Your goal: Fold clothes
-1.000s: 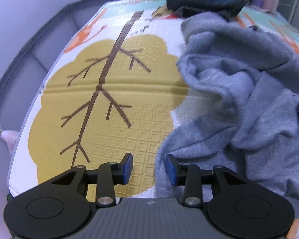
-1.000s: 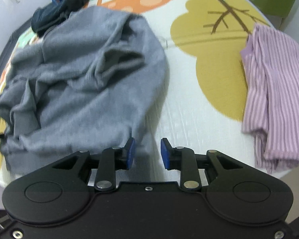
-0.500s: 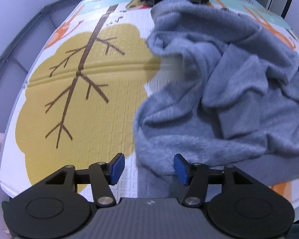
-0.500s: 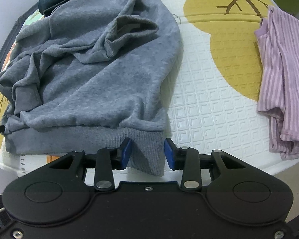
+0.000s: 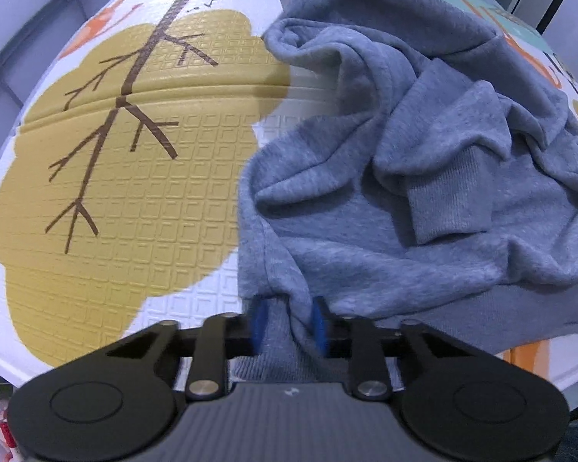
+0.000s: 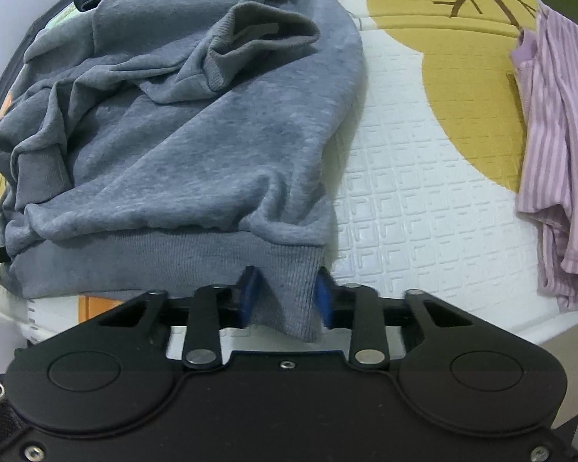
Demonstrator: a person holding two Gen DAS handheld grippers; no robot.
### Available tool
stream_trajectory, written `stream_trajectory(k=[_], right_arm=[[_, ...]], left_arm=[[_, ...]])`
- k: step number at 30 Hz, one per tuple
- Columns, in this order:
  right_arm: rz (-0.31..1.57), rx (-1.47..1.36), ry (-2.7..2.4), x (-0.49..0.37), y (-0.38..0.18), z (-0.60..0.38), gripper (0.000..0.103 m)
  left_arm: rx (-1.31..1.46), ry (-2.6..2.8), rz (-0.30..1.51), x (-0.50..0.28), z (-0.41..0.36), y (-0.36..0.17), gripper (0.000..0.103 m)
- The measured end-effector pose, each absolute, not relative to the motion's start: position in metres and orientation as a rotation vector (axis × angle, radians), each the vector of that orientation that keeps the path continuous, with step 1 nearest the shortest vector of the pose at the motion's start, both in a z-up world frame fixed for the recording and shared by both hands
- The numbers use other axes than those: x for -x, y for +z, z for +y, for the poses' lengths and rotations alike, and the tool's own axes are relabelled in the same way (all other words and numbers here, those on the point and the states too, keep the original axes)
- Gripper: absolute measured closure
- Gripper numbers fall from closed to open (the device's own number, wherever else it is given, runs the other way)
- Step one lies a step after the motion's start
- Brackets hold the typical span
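Lying crumpled on the play mat [image 5: 142, 200], the grey sweatshirt [image 5: 424, 177] reaches both claws: the left gripper [image 5: 287, 327] and the right gripper [image 6: 285, 300], jaws just closing, each pinch its ribbed hem at opposite corners. A striped shirt [image 6: 555, 161] lies well apart.

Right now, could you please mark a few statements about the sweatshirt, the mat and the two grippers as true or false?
1. The left gripper has the grey sweatshirt hem between its jaws. True.
2. The right gripper is empty. False: its jaws hold the ribbed hem too.
3. The striped purple garment lies on top of the sweatshirt. False: it lies apart, on the mat.
4. The sweatshirt is still crumpled. True.
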State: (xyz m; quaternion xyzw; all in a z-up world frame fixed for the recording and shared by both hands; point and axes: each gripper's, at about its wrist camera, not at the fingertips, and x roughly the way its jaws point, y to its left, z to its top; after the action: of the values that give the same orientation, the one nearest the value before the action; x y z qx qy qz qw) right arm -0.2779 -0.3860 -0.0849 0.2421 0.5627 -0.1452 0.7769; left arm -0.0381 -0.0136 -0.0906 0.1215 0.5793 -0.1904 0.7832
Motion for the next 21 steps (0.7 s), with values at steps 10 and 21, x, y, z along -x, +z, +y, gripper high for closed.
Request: stream_trajectory(k=[10,21], right_arm=[[1.220,-0.446,-0.310,0.279,-0.063,-0.384,0.098],[1.348,-0.172,-0.266,0.270,-0.041,-0.361,0.098]], left_arm=[[-0.235,-0.395,1.265,0.036,-0.006,-0.066,0.086],[-0.244,-0.311,1.366,0.031,-0.001,-0.090,0.088]])
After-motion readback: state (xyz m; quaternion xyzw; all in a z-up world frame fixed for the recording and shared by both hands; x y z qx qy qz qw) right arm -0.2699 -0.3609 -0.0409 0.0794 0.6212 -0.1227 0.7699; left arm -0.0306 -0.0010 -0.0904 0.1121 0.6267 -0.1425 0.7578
